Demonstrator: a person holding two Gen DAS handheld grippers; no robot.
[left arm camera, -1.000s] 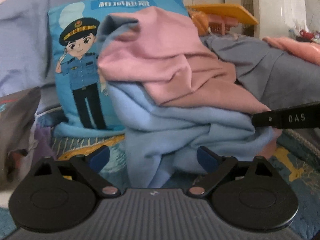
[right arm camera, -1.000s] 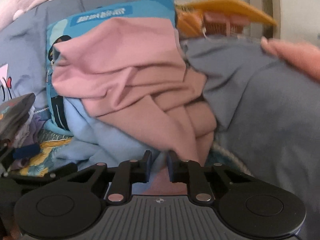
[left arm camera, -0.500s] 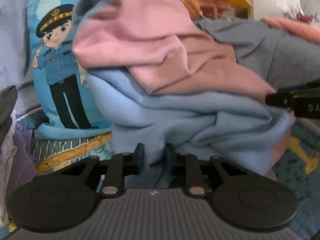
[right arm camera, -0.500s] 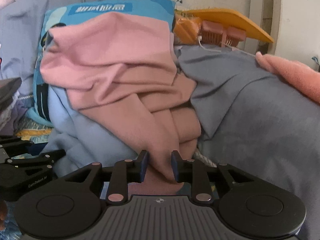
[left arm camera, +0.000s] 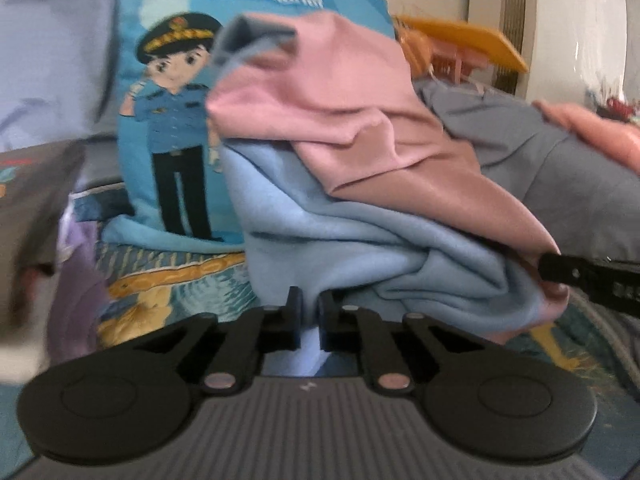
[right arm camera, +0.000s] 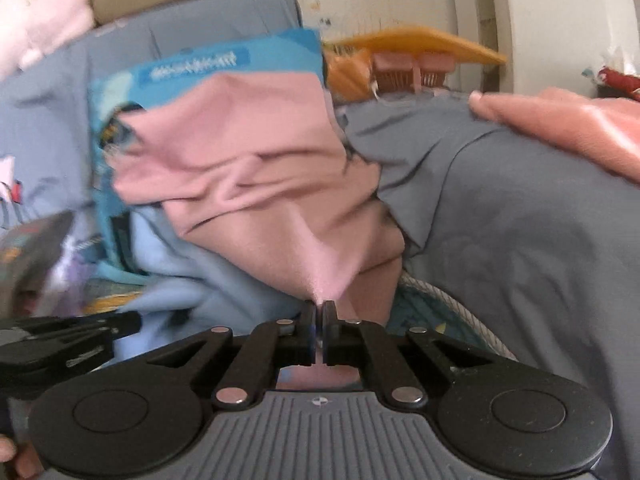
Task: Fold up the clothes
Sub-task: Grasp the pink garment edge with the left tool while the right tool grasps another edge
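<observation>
Two garments lie heaped before me. Left view: my left gripper [left arm camera: 310, 310] pinches the blue cloth [left arm camera: 360, 240] at its near edge, under the pink cloth [left arm camera: 340, 120]. Right view: my right gripper [right arm camera: 319, 320] pinches pink cloth, right of the blue.

Left gripper [left arm camera: 310, 312] and right gripper [right arm camera: 319, 322] jaws clamped

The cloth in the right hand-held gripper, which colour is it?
Pink cloth, clearest in the right wrist view.
</observation>
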